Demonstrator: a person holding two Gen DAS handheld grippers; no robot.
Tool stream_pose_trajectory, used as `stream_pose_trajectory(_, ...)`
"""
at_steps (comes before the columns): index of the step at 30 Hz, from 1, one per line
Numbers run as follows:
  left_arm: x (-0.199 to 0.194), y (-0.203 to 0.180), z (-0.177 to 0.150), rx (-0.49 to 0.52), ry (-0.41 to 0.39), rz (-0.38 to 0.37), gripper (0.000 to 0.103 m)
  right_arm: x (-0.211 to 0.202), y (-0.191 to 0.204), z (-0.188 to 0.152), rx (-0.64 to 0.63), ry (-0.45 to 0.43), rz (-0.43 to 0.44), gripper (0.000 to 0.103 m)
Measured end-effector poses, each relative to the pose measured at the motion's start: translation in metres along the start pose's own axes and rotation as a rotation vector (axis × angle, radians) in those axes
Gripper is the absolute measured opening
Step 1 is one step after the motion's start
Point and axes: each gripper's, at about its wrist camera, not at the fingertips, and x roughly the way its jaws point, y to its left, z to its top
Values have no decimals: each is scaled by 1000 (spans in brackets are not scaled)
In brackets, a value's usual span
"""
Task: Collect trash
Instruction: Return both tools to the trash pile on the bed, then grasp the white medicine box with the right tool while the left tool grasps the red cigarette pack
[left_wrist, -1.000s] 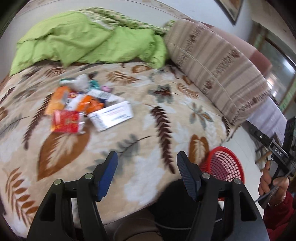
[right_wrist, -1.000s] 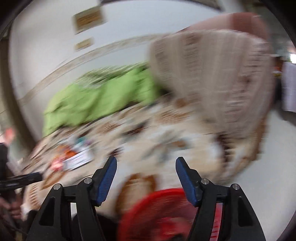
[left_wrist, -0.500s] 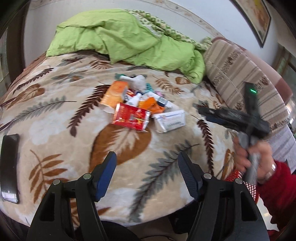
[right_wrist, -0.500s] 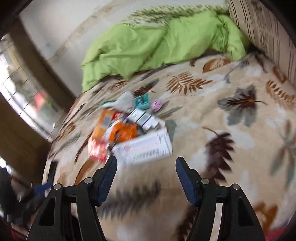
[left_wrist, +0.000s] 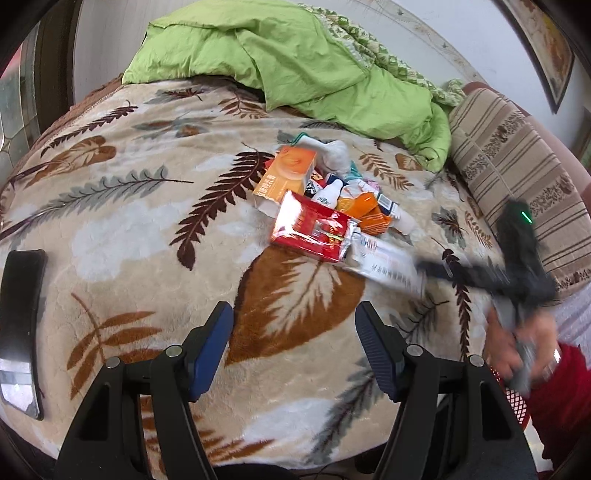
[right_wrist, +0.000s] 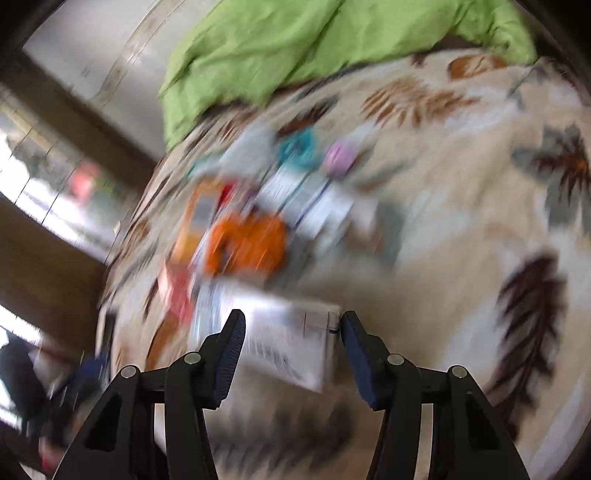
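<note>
A pile of trash lies on the leaf-patterned blanket: an orange carton (left_wrist: 289, 173), a red packet (left_wrist: 314, 229), a white box (left_wrist: 384, 264), an orange wrapper (left_wrist: 364, 205) and small bottles. My left gripper (left_wrist: 293, 347) is open and empty, hovering over the blanket in front of the pile. My right gripper (right_wrist: 291, 350) is open, its jaws on either side of the white box (right_wrist: 284, 339) without closing on it; it also shows blurred in the left wrist view (left_wrist: 428, 267). The right wrist view is motion-blurred.
A green quilt (left_wrist: 295, 62) is bunched at the back of the bed. A striped cushion (left_wrist: 517, 177) stands at the right. A black phone (left_wrist: 20, 332) lies at the left edge. A red mesh basket (left_wrist: 513, 395) peeks out at the lower right.
Both grippers moved in toward the trash pile. The right gripper swung from over the red basket to the white box, which now sits between its open jaws.
</note>
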Motion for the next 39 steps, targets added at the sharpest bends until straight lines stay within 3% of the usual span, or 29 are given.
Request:
stream_pose_trajectory(4,14,1,4,-3,18,10,71,-12,30,-46,-113,111,88,58)
stream_pose_trajectory(7,24,3,8,-22,32,14,71,-29,53,-51,-247,41,5,59)
stream_pose_trajectory(10,27,3,12,-50,38,14,71,-25,66,-40,-350,-5,-107,70)
stream_pose_trajectory(15,21,1,18,-7,3,77,72,13,75,-30,-306,37,-95,70)
stream_pose_trajectory(20,32,9,40,-8,-11,96,74,44,82,-37,-317,81,-221,70)
stream_pose_trajectory(21,39,9,47,-3,-7,99,74,46,80,-37,-304,85,-222,69)
stream_pose_trajectory(22,45,8,53,0,-2,99,74,46,78,-38,-294,83,-226,57)
stream_pose_trajectory(23,52,7,59,4,0,93,74,45,77,-38,-294,75,-249,55)
stream_pose_trajectory(28,96,10,86,8,15,83,74,23,59,-42,-173,56,-193,55)
stream_pose_trajectory(33,116,9,79,-26,61,-68,74,-6,40,-56,-74,-32,-159,55)
stream_pose_trajectory(39,92,-40,22,154,174,-278,74,-31,29,-65,-5,-164,-142,55)
